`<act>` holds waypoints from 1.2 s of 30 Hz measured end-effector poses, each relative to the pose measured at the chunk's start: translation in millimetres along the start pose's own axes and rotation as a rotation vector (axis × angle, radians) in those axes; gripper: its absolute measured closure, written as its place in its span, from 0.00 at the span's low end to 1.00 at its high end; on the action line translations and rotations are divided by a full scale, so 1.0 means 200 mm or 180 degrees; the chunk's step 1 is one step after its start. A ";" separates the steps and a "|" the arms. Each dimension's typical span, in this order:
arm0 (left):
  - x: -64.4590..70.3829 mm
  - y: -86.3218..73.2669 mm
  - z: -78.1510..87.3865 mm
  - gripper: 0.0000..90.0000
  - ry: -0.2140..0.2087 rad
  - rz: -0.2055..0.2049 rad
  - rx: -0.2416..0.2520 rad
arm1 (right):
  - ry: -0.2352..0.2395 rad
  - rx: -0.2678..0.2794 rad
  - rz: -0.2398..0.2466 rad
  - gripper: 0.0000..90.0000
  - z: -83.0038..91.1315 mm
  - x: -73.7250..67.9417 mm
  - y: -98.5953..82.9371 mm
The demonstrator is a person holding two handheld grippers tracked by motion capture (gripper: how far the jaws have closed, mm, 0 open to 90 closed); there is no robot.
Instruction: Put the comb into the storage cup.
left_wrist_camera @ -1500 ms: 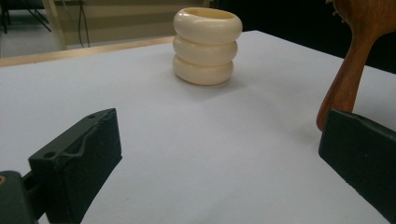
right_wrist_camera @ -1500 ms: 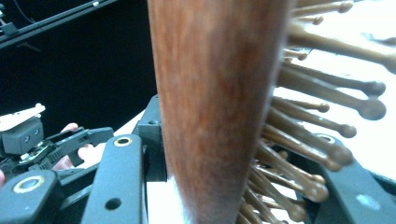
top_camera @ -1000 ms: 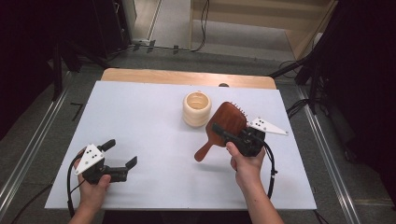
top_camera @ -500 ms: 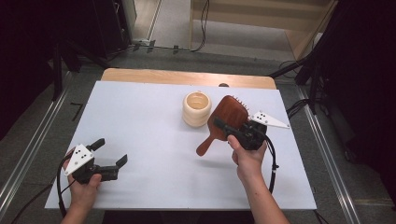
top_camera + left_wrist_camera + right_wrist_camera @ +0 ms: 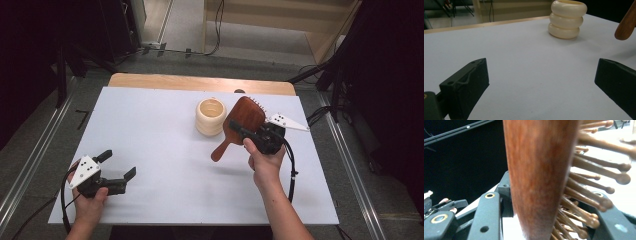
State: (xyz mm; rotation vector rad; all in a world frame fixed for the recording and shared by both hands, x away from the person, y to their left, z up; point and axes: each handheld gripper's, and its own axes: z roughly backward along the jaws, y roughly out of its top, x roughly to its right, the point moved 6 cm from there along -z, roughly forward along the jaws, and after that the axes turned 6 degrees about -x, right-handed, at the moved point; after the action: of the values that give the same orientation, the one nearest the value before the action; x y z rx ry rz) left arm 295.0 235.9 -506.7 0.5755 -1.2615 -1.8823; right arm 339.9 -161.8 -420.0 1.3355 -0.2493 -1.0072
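Observation:
A brown wooden hairbrush [image 5: 241, 122] with wooden bristles hangs above the white table [image 5: 160, 125], held by its paddle head in my right gripper [image 5: 246, 131]. Its handle points down-left toward the table. In the right gripper view the brush head [image 5: 539, 175] stands edge-on between the jaws, bristles to the right. A cream ribbed cup [image 5: 210, 116] stands just left of the brush; the same cup [image 5: 567, 19] appears in the left gripper view. My left gripper [image 5: 119, 167] rests low at the front left, open, with nothing between its fingers [image 5: 469, 85]. The brush handle tip [image 5: 626, 23] shows at that view's right edge.
A wooden strip [image 5: 200, 83] runs along the table's far edge. Metal rails [image 5: 35, 155] flank the table on both sides, and cables trail on the floor beyond. Dark equipment stands at the back left and right.
My right gripper has lifted the hairbrush and carried it toward the cup. My left gripper has drawn back toward the front left corner, still open.

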 end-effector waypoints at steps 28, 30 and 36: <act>-0.03 0.00 0.01 0.00 -0.0015 0.0155 0.0073 | -0.0035 0.0043 0.0079 0.56 -0.07 0.00 0.16; -0.03 0.00 0.01 0.00 -0.0020 0.0154 0.0076 | -0.0037 0.0062 0.0079 0.56 -0.07 0.00 0.18; -0.03 0.00 0.01 0.00 -0.0025 0.0154 0.0065 | -0.0060 0.0060 0.0126 0.56 -0.07 0.00 0.20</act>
State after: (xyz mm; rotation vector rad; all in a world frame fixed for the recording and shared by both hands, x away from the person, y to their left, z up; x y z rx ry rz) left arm 296.6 242.5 -505.8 0.5442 -1.2897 -1.8354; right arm 368.1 -156.1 -388.8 1.3340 -0.2990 -0.9866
